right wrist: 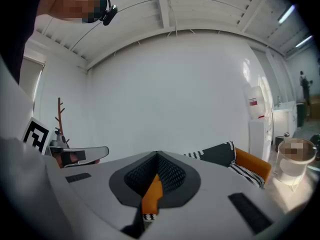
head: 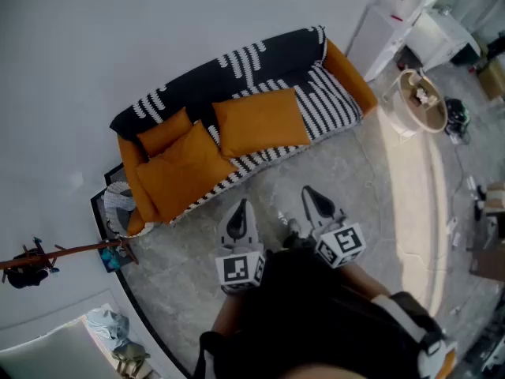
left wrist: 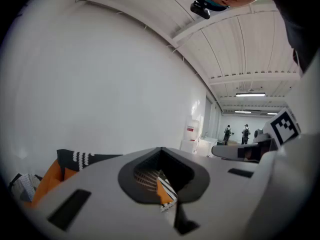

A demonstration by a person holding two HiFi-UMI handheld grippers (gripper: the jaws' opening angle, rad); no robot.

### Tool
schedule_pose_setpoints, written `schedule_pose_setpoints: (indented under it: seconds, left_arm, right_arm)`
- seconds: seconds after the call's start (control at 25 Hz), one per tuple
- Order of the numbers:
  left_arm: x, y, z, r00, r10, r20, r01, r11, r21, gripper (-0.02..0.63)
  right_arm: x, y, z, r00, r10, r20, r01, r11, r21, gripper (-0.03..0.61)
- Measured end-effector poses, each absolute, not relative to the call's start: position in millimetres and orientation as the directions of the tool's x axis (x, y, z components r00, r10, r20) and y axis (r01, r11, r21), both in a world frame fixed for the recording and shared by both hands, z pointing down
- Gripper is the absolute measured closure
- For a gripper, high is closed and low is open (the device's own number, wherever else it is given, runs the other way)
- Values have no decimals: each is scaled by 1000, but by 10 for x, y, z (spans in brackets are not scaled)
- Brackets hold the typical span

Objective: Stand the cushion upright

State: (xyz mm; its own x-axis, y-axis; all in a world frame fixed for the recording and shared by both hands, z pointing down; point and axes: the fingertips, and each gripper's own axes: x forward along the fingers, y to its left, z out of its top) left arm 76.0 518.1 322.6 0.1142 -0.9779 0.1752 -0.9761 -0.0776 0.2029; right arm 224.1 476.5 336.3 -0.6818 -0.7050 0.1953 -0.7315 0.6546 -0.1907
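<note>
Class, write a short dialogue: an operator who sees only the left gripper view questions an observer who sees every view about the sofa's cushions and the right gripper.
Operator: I see only a sofa corner. How many cushions?
Observer: Three orange ones: small cushion, left cushion, middle cushion.
Operator: Is the right gripper holding anything?
Observer: No, it is shut and empty, short of the sofa.
Operator: What's past the sofa's right end?
Observer: A round white table.
</note>
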Motion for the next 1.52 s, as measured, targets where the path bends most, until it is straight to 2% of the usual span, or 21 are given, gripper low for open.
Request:
schedule_pose_setpoints:
  seconds: [0.56, 1.52]
  left_arm:
    - [688, 5278, 3242, 108, -978, 180, -975, -68, 213, 623]
    - [69, 5706, 3423, 167, -969, 183, -966, -123, 229, 623]
  right_arm:
    - [2165, 4846, 3331, -684, -701, 200, -729, 650, -216, 586]
    - [1661, 5286, 3449, -614, -757, 223, -789, 580, -203, 586]
